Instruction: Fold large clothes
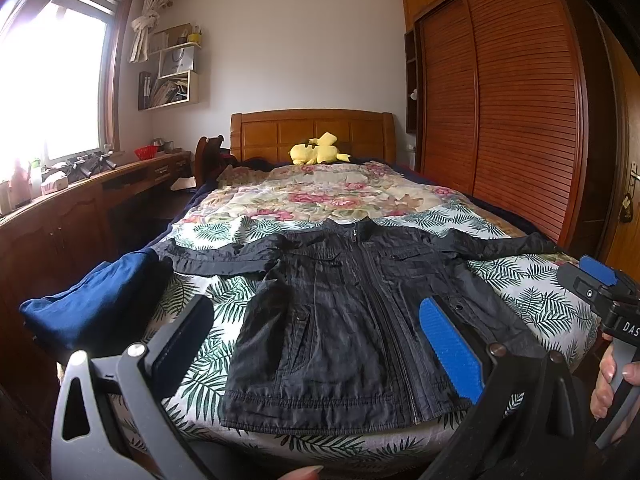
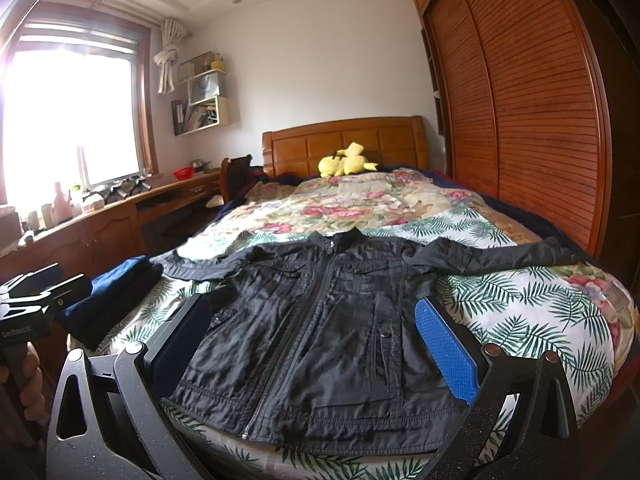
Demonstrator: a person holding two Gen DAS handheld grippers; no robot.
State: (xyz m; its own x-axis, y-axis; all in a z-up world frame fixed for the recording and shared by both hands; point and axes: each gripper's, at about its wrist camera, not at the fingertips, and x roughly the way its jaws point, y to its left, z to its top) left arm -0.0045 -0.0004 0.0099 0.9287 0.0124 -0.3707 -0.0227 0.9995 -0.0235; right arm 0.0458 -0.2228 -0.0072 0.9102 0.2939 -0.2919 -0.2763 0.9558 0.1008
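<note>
black zip-front fabric jacket (image 1: 352, 320) lying flat, sleeves spread, on leaf-print bedspread (image 1: 532, 288) | left gripper (image 1: 320, 344), right gripper (image 2: 316, 344) hovering, jaws gaping, empty | looking soft, light (probably slippery) | pinching sleeve cuffs advised

The bed (image 1: 532, 280) carried a leaf-print sheet (image 1: 520, 300) with a floral quilt (image 1: 332, 192) beyond. Ahead of both tools, a black jacket (image 1: 352, 320) lay flat, sleeves spread. Left of it sat folded blue clothes (image 1: 96, 304); a yellow plush (image 1: 316, 152) rested by the headboard.
</note>
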